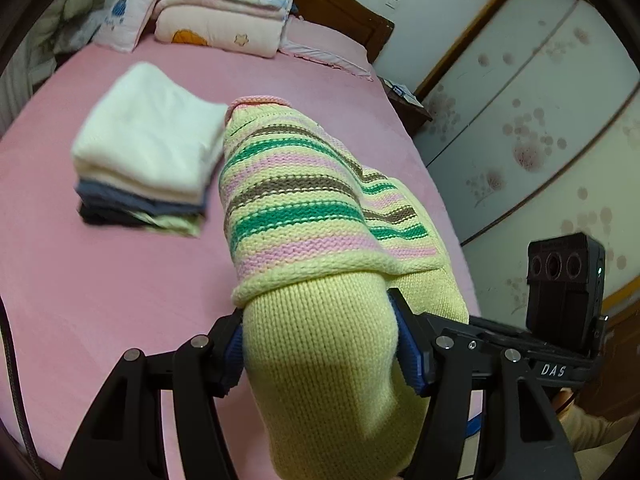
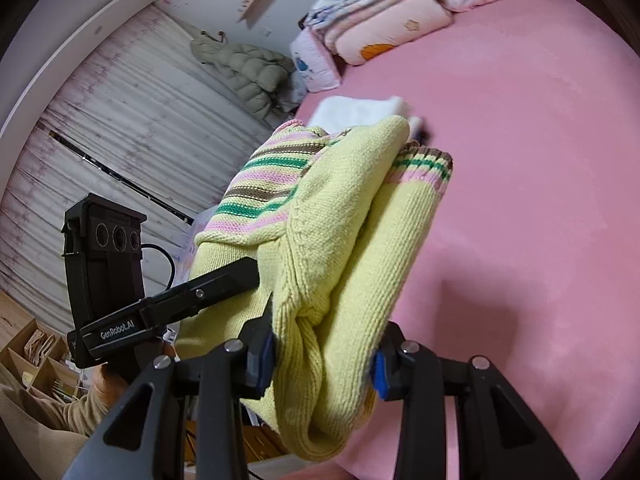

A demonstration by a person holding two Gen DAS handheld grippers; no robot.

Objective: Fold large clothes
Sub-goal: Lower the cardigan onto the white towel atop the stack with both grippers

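Note:
A yellow knit sweater (image 1: 320, 220) with green, pink and brown stripes is folded into a thick bundle and held up over the pink bed (image 1: 100, 280). My left gripper (image 1: 320, 344) is shut on its plain yellow end. My right gripper (image 2: 324, 356) is shut on another yellow edge of the sweater (image 2: 332, 232), and the striped cuff hangs forward. The right gripper's body (image 1: 564, 304) shows in the left wrist view, and the left gripper's body (image 2: 108, 280) shows in the right wrist view, close beside the bundle.
A stack of folded clothes (image 1: 148, 148), white on top, lies on the bed just left of the sweater. Folded quilts and pillows (image 1: 224, 12) sit by the wooden headboard. A wardrobe (image 1: 540, 120) stands right of the bed; curtains and a hanging jacket (image 2: 244, 68) are to the left.

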